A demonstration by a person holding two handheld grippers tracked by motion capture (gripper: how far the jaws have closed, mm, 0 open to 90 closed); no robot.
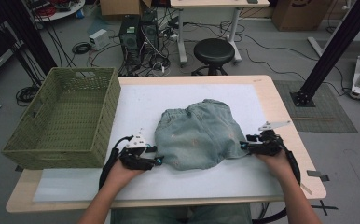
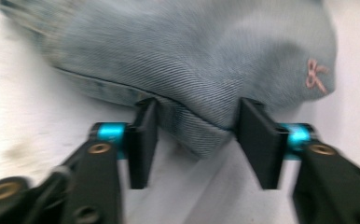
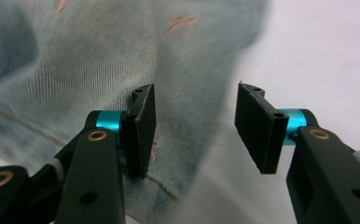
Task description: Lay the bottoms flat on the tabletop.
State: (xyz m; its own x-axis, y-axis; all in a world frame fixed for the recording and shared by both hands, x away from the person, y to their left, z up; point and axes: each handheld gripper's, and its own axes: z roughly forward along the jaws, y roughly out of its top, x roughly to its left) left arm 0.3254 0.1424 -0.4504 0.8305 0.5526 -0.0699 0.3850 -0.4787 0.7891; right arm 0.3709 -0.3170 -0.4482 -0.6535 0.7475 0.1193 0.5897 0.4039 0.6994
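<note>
A pale blue denim garment [image 1: 197,135] with small pink bow marks lies crumpled on the white mat [image 1: 141,100] in the middle of the table. My left gripper [image 1: 158,161] sits at its near left corner. In the left gripper view the garment's hemmed corner [image 2: 201,135] lies between the jaws, and the left gripper [image 2: 197,126] stands open around it, not pinching. My right gripper [image 1: 242,145] is at the garment's right edge. Here the right gripper [image 3: 194,112] is open, with the denim [image 3: 75,70] under its left finger and the cloth's edge in the gap.
A green woven basket [image 1: 57,156], empty, stands on the left end of the table, close to my left hand. The wooden table edge [image 1: 285,121] runs just right of the mat. Beyond the table are a black stool [image 1: 214,51], computer towers and cables on the floor.
</note>
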